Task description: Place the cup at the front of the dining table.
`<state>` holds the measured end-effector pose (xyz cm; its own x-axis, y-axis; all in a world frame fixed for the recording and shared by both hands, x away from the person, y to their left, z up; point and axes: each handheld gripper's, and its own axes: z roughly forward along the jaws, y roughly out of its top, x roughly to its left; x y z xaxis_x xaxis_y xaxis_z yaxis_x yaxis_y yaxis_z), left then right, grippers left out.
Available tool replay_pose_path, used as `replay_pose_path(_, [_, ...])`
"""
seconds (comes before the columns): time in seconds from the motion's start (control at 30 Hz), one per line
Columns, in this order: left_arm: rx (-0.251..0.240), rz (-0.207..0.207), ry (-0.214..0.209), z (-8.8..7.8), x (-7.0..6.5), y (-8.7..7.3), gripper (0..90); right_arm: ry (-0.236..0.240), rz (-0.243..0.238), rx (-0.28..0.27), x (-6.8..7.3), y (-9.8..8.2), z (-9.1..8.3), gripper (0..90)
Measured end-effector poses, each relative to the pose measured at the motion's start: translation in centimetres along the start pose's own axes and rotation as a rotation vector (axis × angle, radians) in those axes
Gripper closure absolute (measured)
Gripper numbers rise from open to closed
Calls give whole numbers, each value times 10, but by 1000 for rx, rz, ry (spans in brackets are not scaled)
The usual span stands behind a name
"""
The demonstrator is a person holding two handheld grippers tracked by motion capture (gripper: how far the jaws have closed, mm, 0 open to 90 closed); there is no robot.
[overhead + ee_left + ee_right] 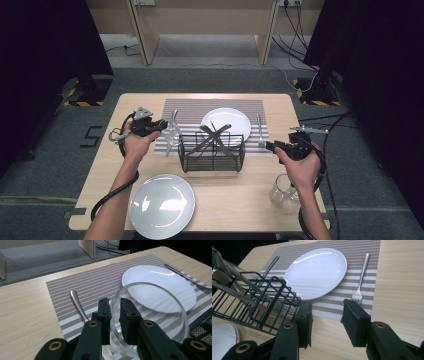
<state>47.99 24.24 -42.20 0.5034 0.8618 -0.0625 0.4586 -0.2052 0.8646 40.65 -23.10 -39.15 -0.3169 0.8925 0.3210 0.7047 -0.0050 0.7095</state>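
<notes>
Pinched by its thin rim in the left gripper [113, 315], the tilted glass [150, 315] could slip and strike the plate [160, 287] at its one o'clock, while the right gripper [328, 315] waits open-jawed.

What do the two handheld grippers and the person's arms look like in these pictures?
Both the left gripper and the right gripper are black, each with two blocky black jaws joined by brass-coloured rivets. A grey three-cornered plate tops the left one. A thick black cable trails along each forearm. No sleeves reach the forearms.
</notes>
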Motion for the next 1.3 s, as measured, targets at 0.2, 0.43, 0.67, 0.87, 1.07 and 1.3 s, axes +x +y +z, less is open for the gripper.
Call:
replay_pose_path(0.2, [0,0,-4,3,-1,0,787,-1,-1,3,0,0,0,595])
replay_pose_path(0.43, [-4,6,-14,5,-1,0,787,0,-1,1,0,0,1,595])
replay_pose_path(0.67, [-6,3,-12,7,-1,1,787,0,-1,-2,0,0,1,595])
replay_pose_path(0.87, [-10,3,-18,10,-1,1,786,2,0,-3,0,0,1,595])
replay_pose_path(1.07, [-14,2,-19,12,-2,2,786,1,1,-1,0,-1,1,595])
replay_pose_path(1.3, [-14,-2,-22,15,-2,1,786,2,-1,-1,0,-1,1,594])
